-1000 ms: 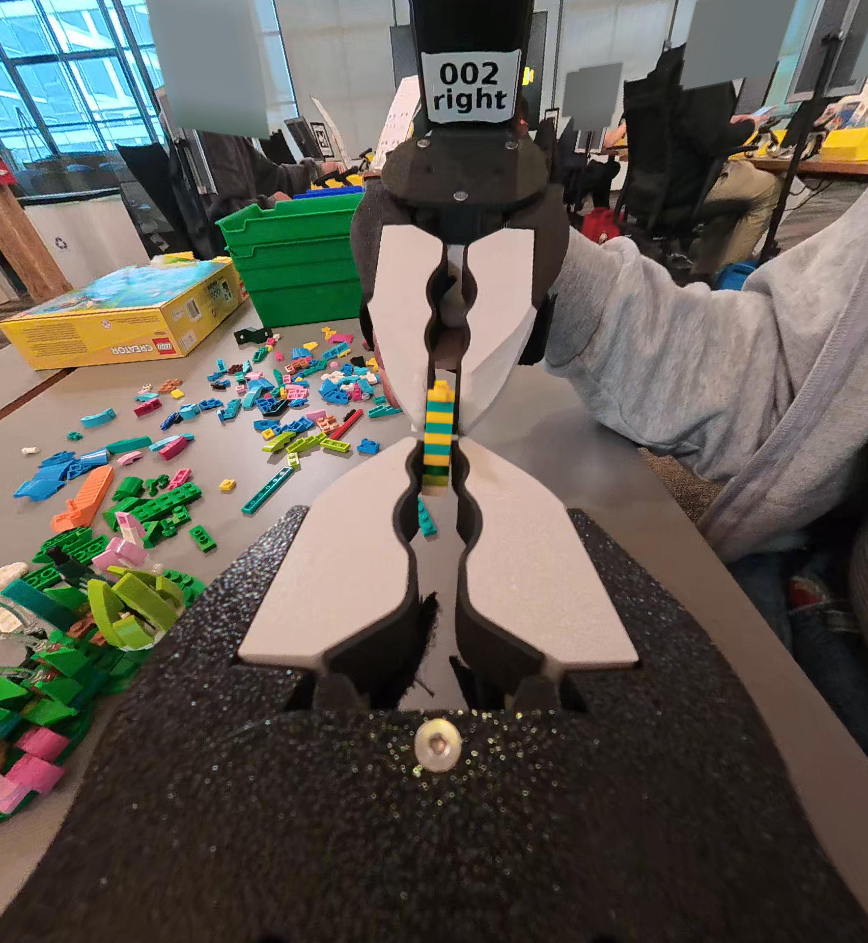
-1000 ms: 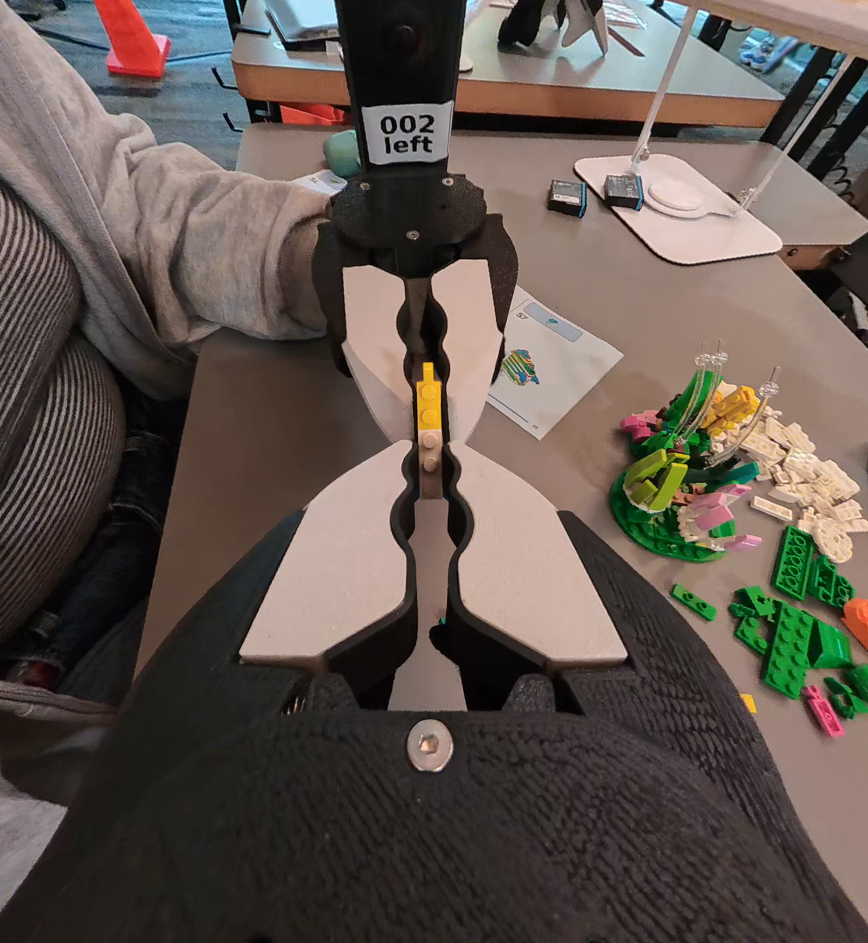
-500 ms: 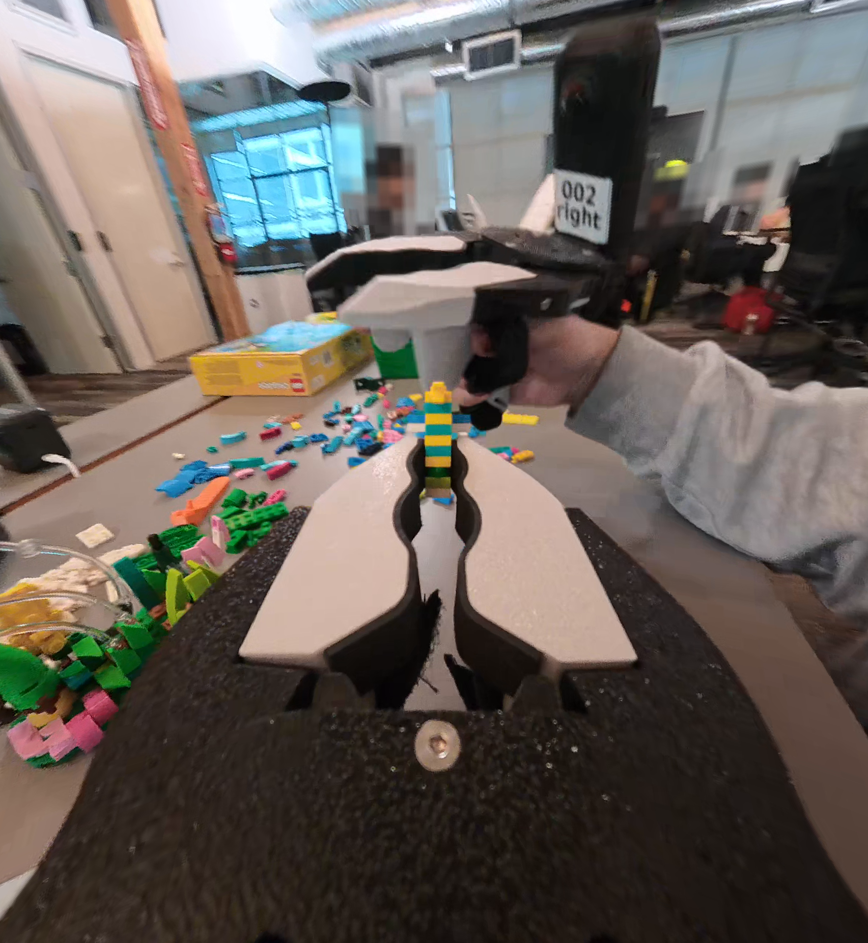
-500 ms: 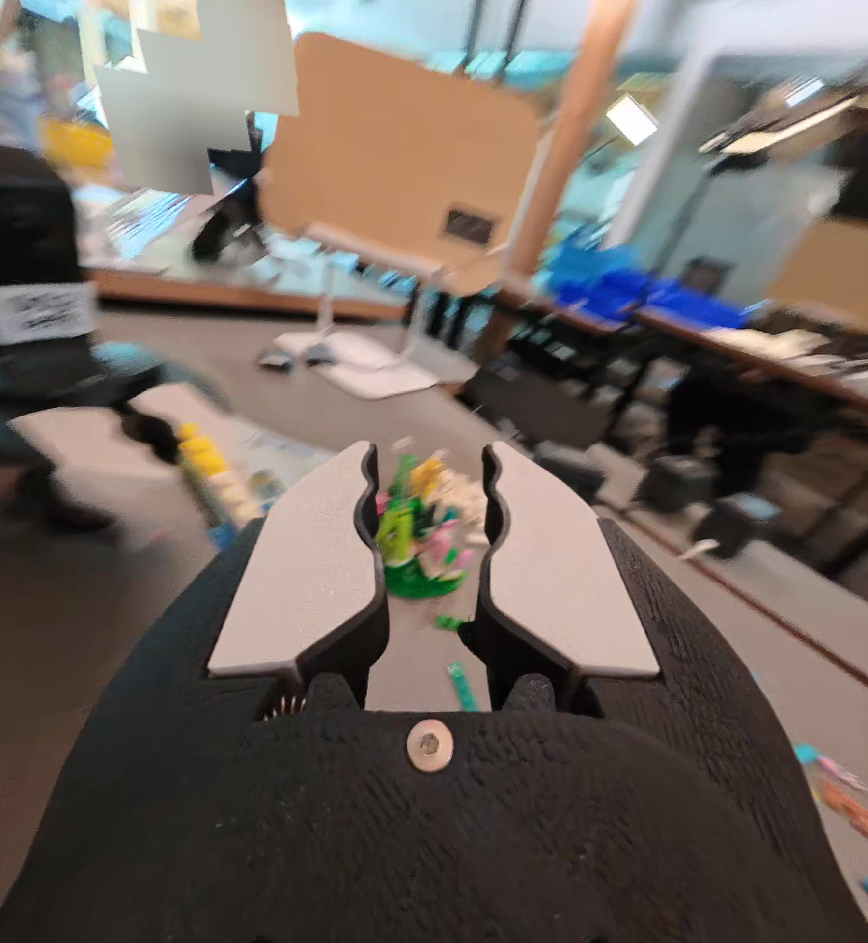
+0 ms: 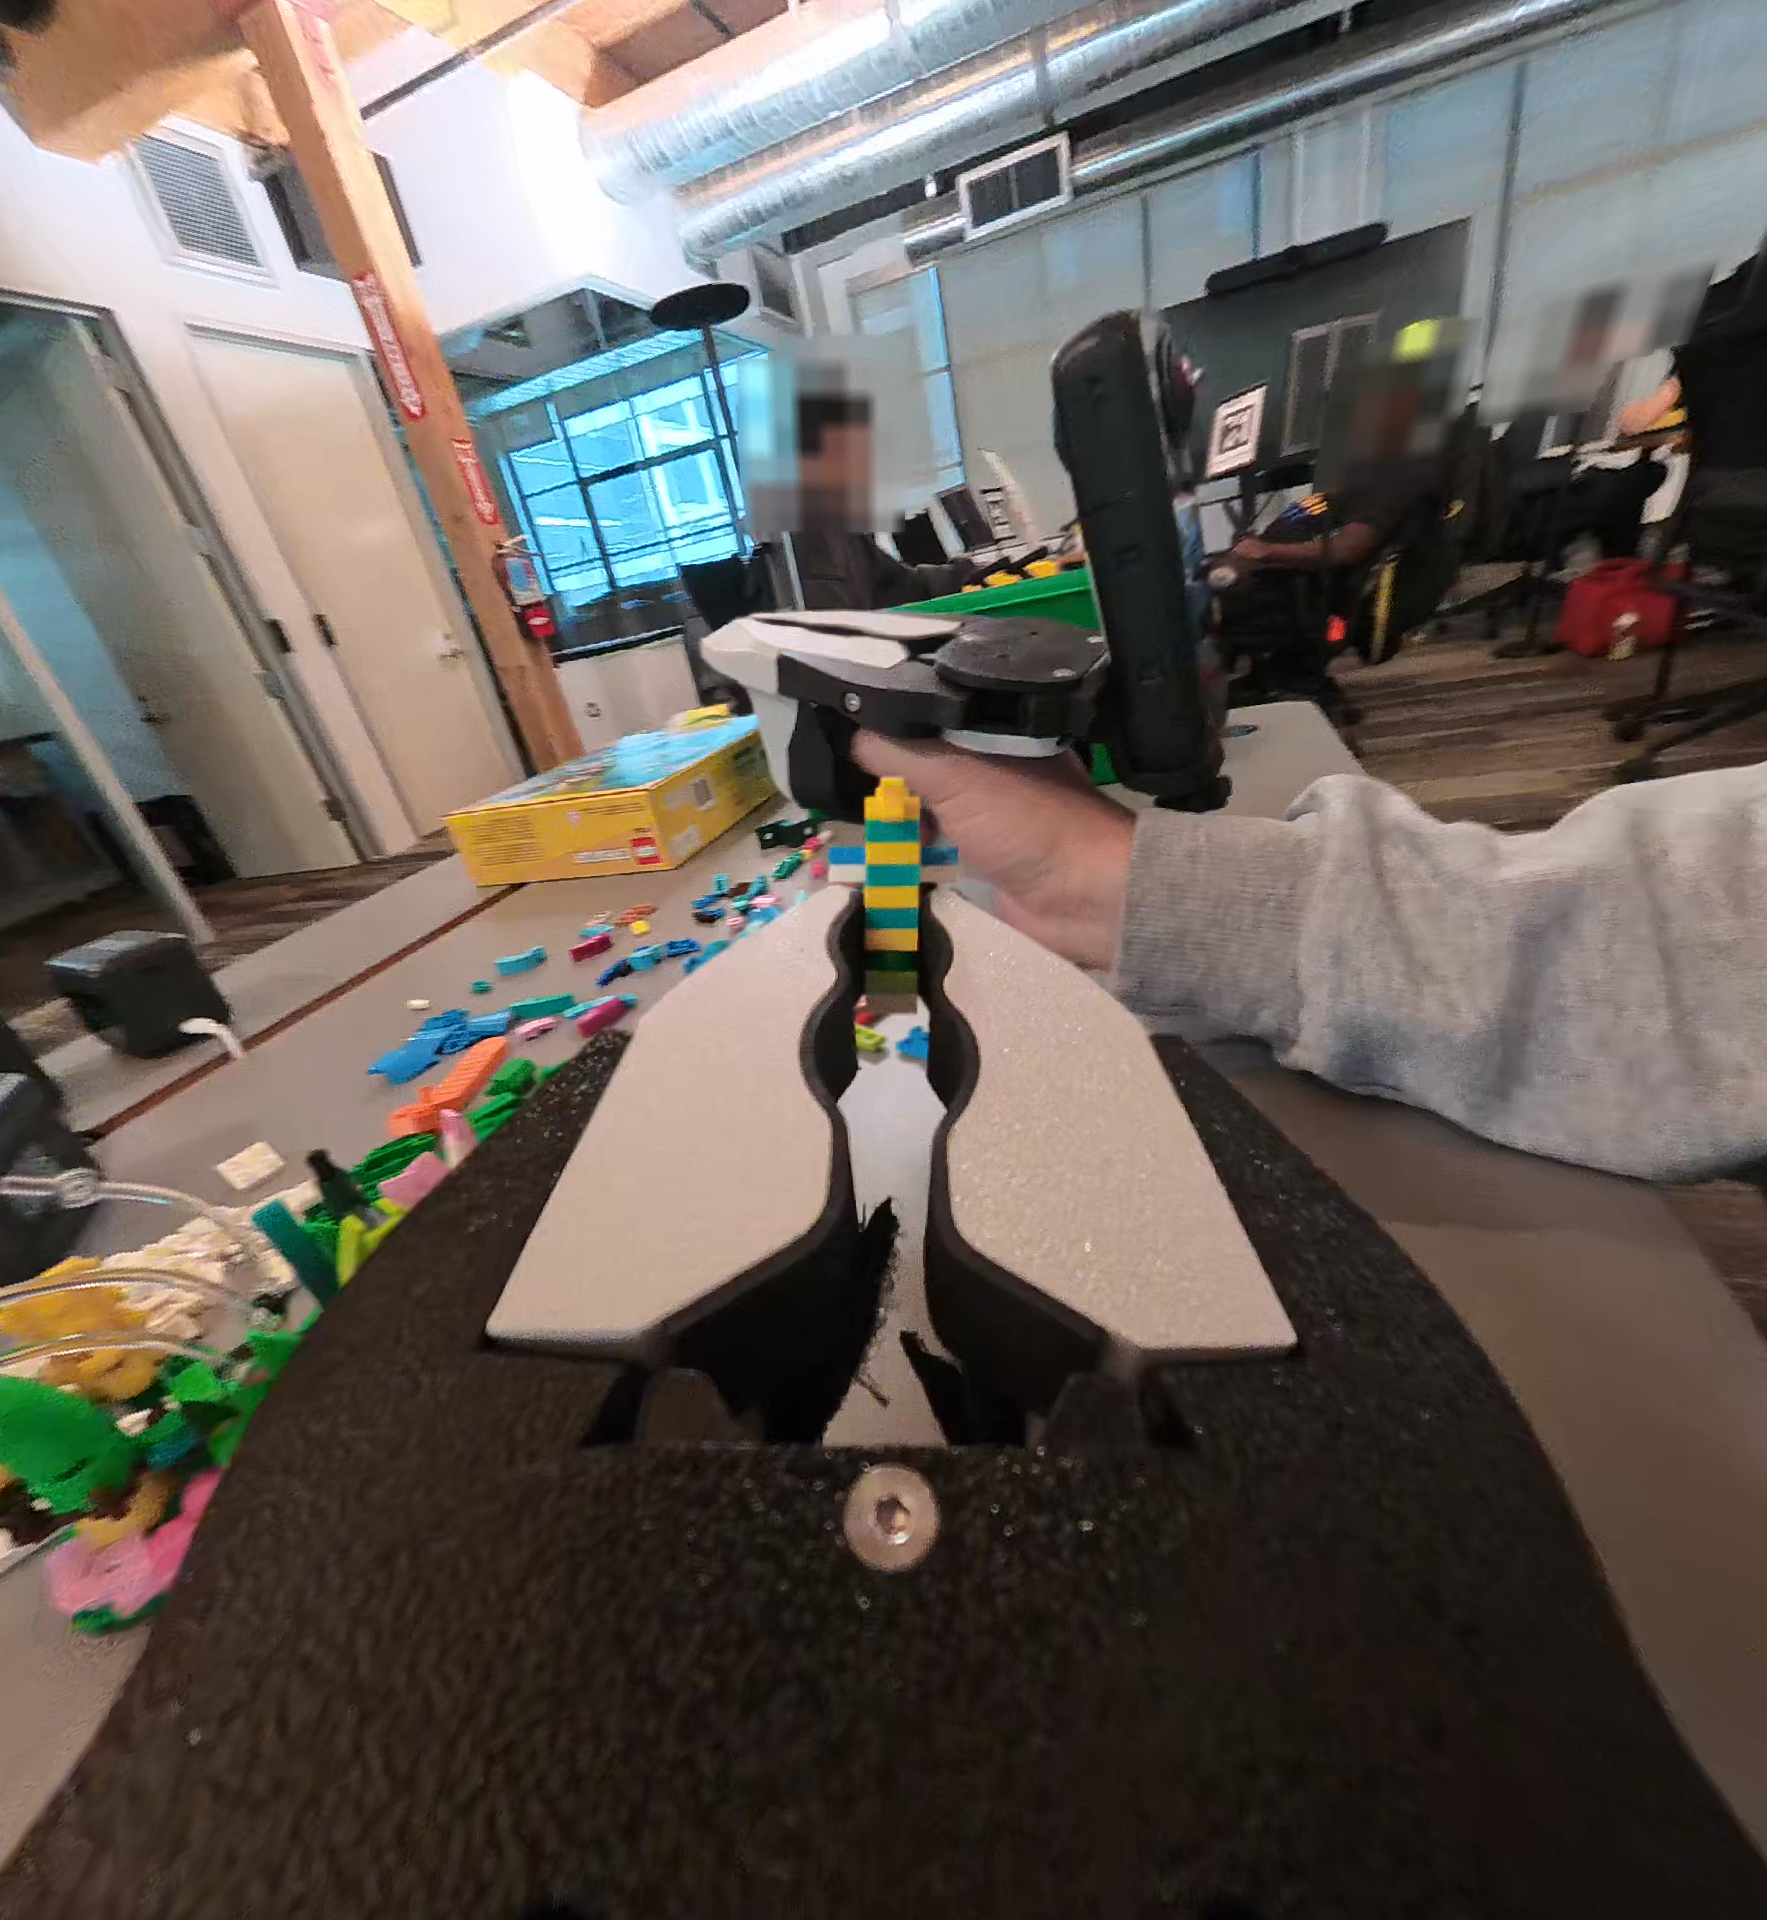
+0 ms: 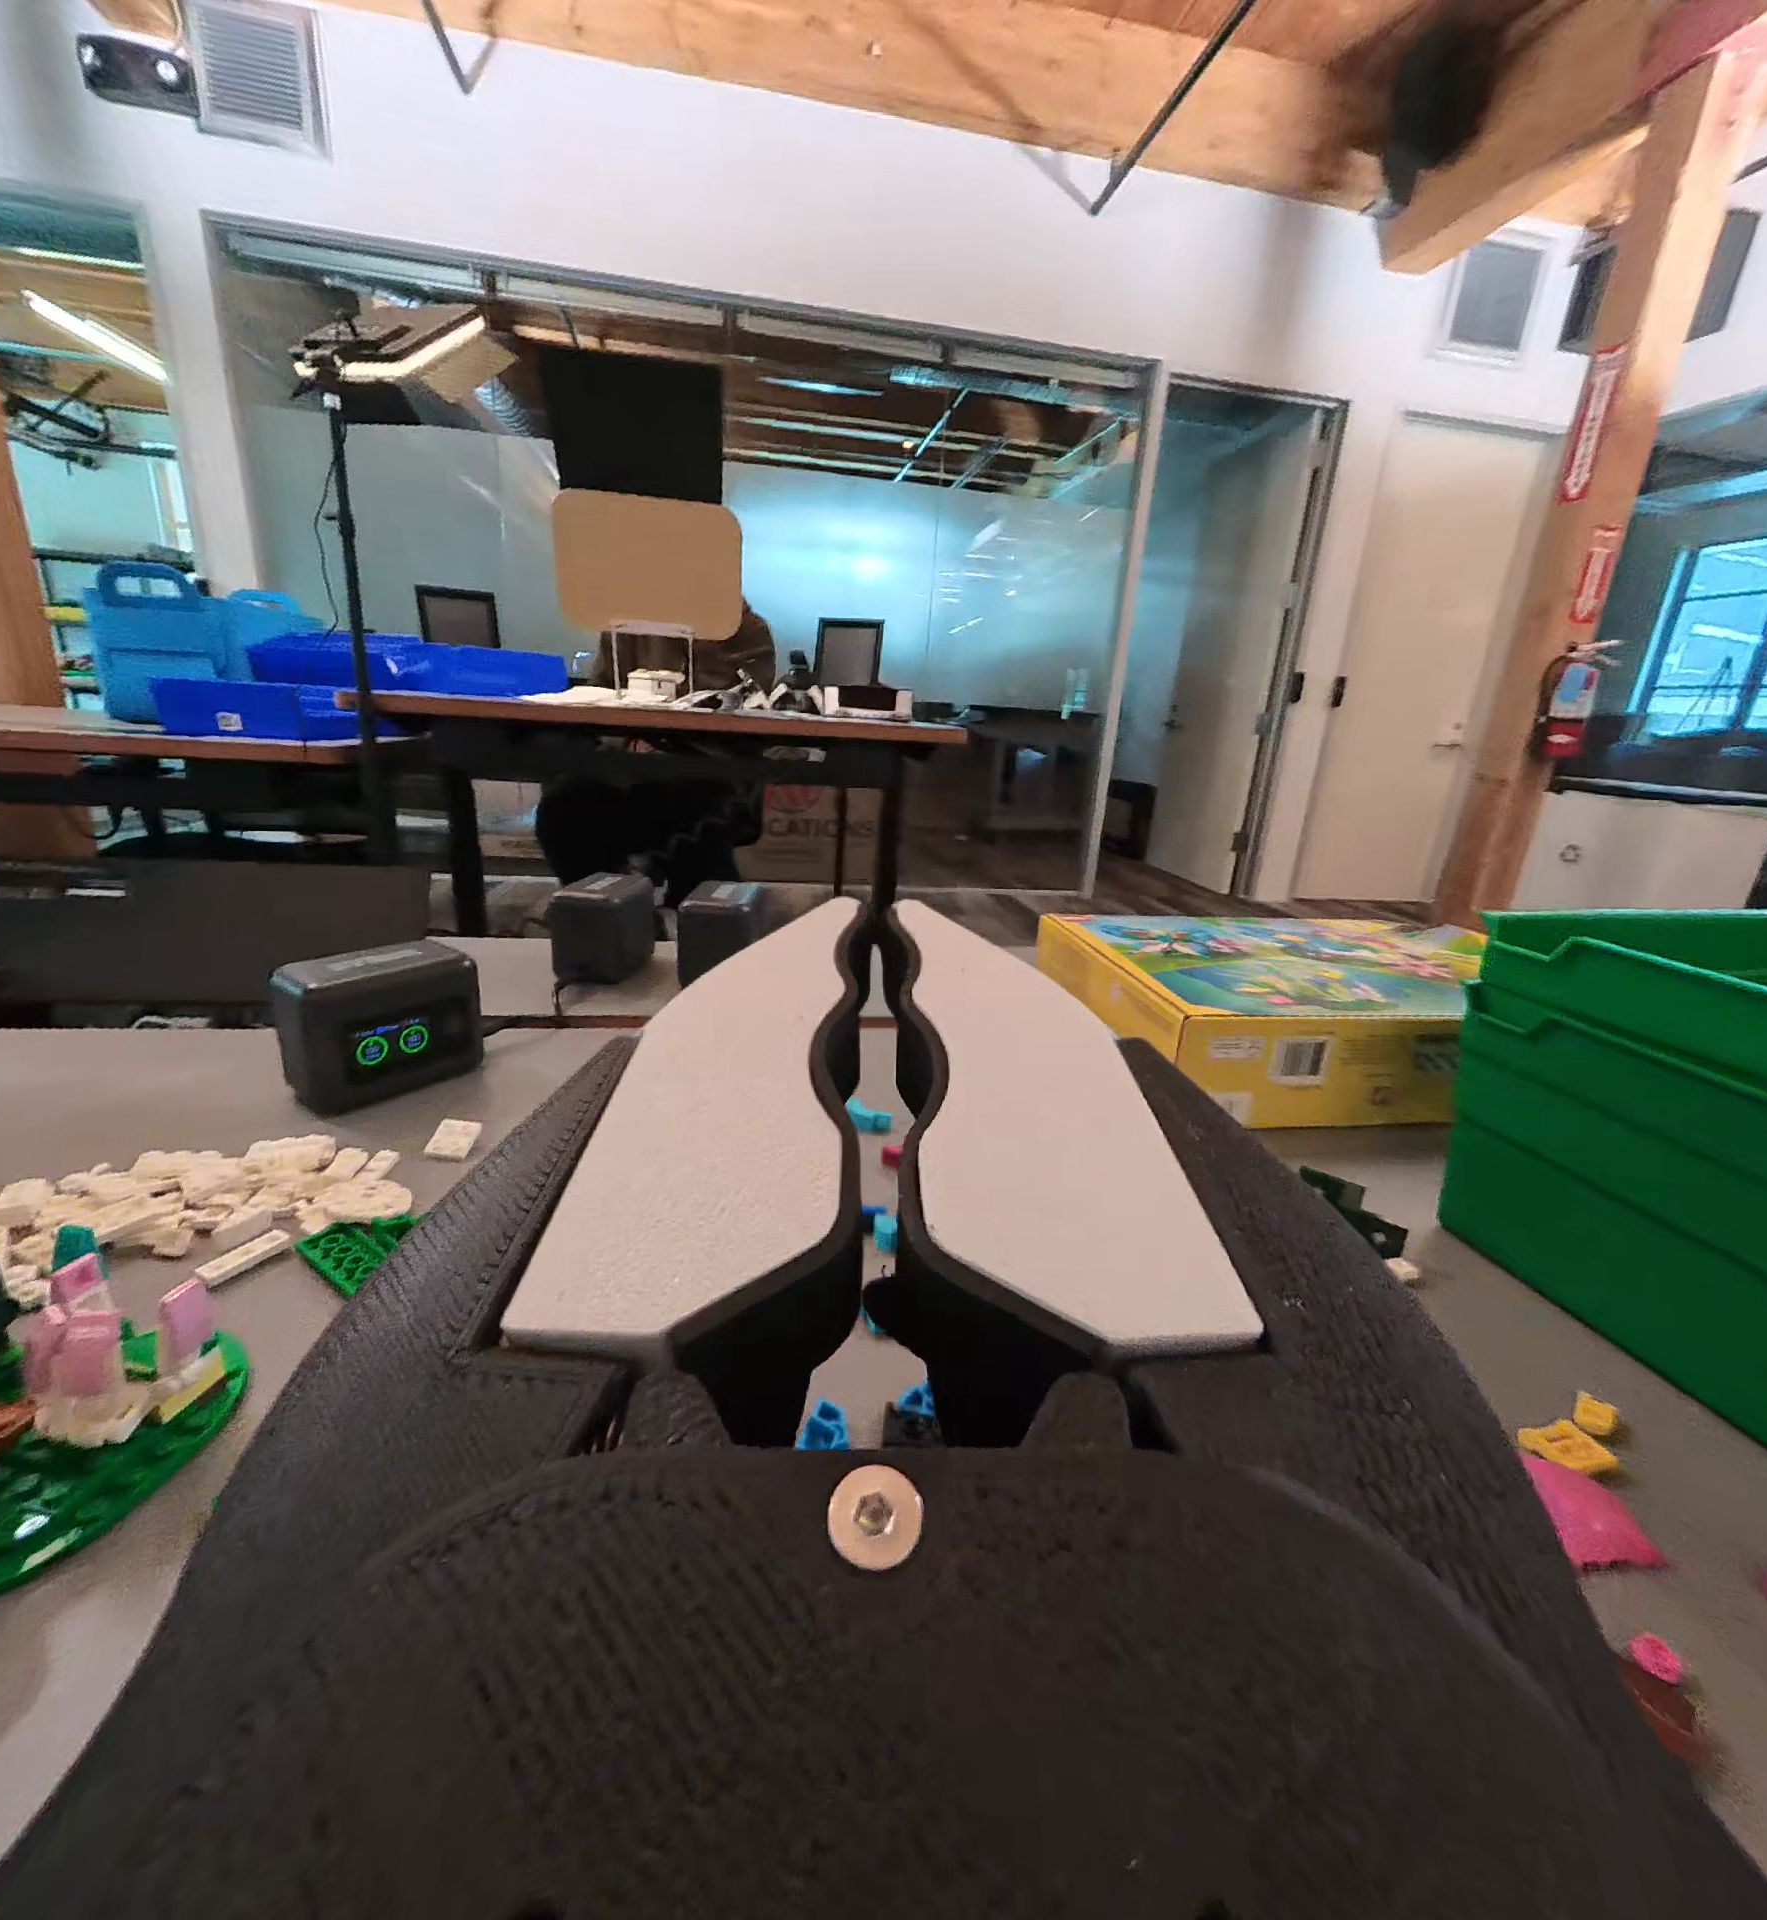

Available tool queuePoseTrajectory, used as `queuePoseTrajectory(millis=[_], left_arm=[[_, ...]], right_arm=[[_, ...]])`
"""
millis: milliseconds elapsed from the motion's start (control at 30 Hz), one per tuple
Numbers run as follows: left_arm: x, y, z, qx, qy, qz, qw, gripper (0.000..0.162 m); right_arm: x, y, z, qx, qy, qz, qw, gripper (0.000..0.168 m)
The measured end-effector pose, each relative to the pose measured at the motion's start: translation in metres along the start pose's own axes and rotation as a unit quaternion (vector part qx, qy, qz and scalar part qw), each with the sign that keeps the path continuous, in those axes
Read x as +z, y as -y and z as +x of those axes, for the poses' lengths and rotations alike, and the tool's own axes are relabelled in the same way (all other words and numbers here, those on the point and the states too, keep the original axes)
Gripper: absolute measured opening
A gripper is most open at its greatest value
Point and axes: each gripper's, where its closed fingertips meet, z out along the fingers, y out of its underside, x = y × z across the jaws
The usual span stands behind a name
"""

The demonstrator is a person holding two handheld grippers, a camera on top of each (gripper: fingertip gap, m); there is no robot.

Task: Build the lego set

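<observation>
Left gripper: jaws drawn in on the base of the striped brick column, which stands upright out of the tips; yellow cap on top, blue-and-white cross-pieces just below it. Same grip as 1.0 s ago.

Right gripper: tips almost touching, nothing between them. 1.0 s ago it faced the left gripper tip to tip with the column between the two; it has since let go and swung away. In the left wrist view it now shows side-on behind the column, apart from it, held by a hand in a grey sleeve.

Beyond: grey table, loose bricks scattered on it, green flower build at the right view's left edge, white pieces beside it, yellow set box, stacked green bins.
</observation>
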Motion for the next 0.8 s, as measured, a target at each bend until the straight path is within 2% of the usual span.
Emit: queuePoseTrajectory(millis=[133, 433, 800], left_arm=[[0.002, -0.001, 0.015, -0.023, -0.057, 0.003, 0.998, 0.008], [0.004, -0.003, 0.019, 0.028, -0.040, -0.001, 0.999, 0.008], [0.003, -0.004, 0.005, 0.017, -0.004, -0.007, 1.000, 0.008]], right_arm=[[-0.003, -0.005, 0.000, -0.052, -0.010, 0.008, 0.999, 0.000], [-0.004, -0.017, -0.041, -0.066, 0.057, -0.003, 0.996, 0.000], [-0.004, -0.008, -0.033, -0.016, 0.056, 0.010, 0.998, 0.000]])
